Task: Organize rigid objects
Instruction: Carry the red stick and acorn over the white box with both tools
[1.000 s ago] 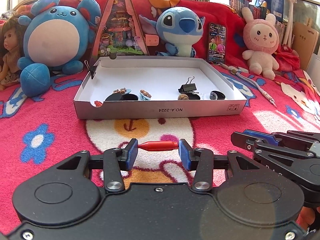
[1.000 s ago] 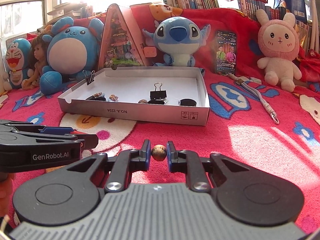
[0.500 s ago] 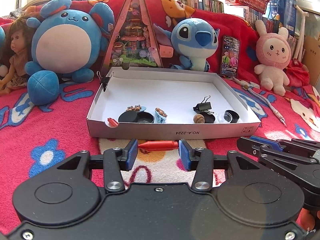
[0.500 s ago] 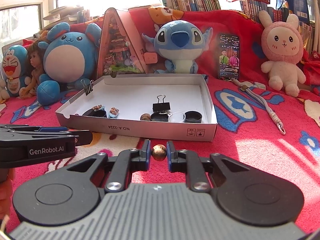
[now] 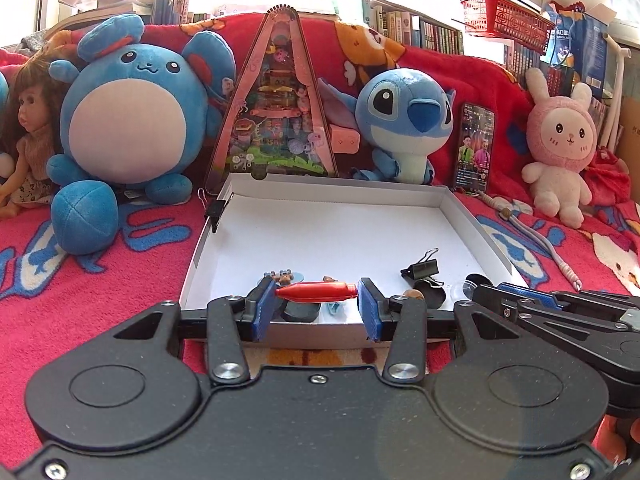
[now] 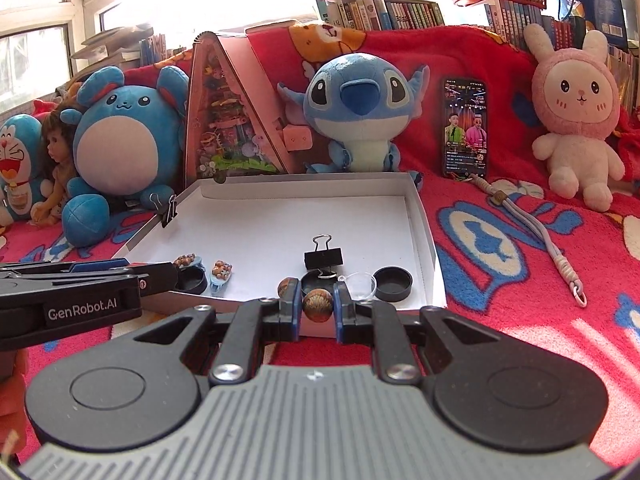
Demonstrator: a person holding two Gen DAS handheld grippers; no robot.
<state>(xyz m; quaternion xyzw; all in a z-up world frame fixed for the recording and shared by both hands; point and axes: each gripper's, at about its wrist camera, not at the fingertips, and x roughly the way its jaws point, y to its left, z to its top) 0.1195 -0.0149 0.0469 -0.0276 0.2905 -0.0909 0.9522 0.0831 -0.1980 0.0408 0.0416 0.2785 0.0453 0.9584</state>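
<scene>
Left tongs (image 5: 318,304) grip one red piece (image 5: 316,291); right tongs (image 6: 316,307) grip one brown bead (image 6: 317,305).

Setting. A red fleece blanket (image 6: 500,248) with blue and white cartoon motifs covers the flat surface and rises over a backrest behind. Along the backrest stand plush toys: a round blue plush (image 5: 132,120), a blue long-eared plush (image 6: 356,108) and a pink rabbit plush (image 6: 576,120), with a doll (image 5: 28,128) at far left. Behind runs a row of books (image 6: 384,12); a red plastic basket (image 5: 504,20) sits above. A window (image 6: 36,52) at left admits strong daylight, overexposing the upper background.
</scene>
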